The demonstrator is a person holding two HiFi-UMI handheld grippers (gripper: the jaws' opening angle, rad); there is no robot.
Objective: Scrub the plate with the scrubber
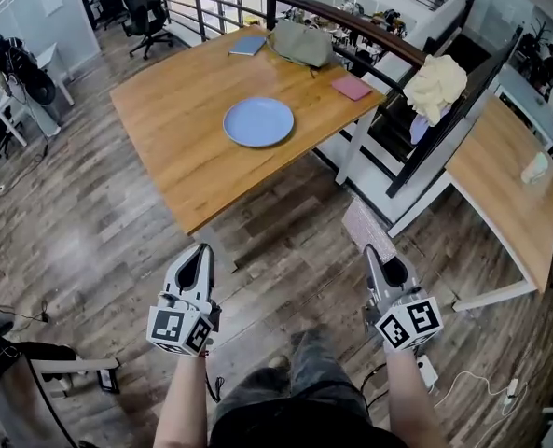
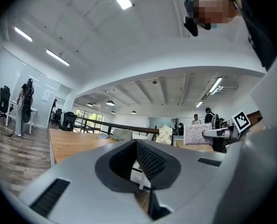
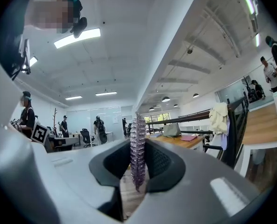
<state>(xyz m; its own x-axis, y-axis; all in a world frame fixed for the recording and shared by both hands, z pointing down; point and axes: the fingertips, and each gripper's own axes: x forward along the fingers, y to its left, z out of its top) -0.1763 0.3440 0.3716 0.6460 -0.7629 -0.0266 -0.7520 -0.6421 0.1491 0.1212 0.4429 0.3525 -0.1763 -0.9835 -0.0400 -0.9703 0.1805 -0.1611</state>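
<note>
A round blue plate (image 1: 258,121) lies on the wooden table (image 1: 183,110), well ahead of both grippers. My right gripper (image 1: 376,256) is held low above the floor, shut on a flat pinkish scrubber (image 1: 367,229) that sticks out forward. In the right gripper view the scrubber (image 3: 138,148) stands edge-on, pinched between the pads of the right gripper (image 3: 138,169). My left gripper (image 1: 200,258) hangs level with it on the left, holding nothing. In the left gripper view its jaws (image 2: 136,167) stand a little apart, and the scrubber (image 2: 197,134) shows off to the right.
On the table's far side lie a grey bag (image 1: 301,42), a blue book (image 1: 248,45) and a pink pad (image 1: 352,87). A dark stair railing (image 1: 444,110) with a cream cloth (image 1: 435,87) runs at the right, with a second table (image 1: 509,185) beyond. Office chairs (image 1: 148,12) stand far left.
</note>
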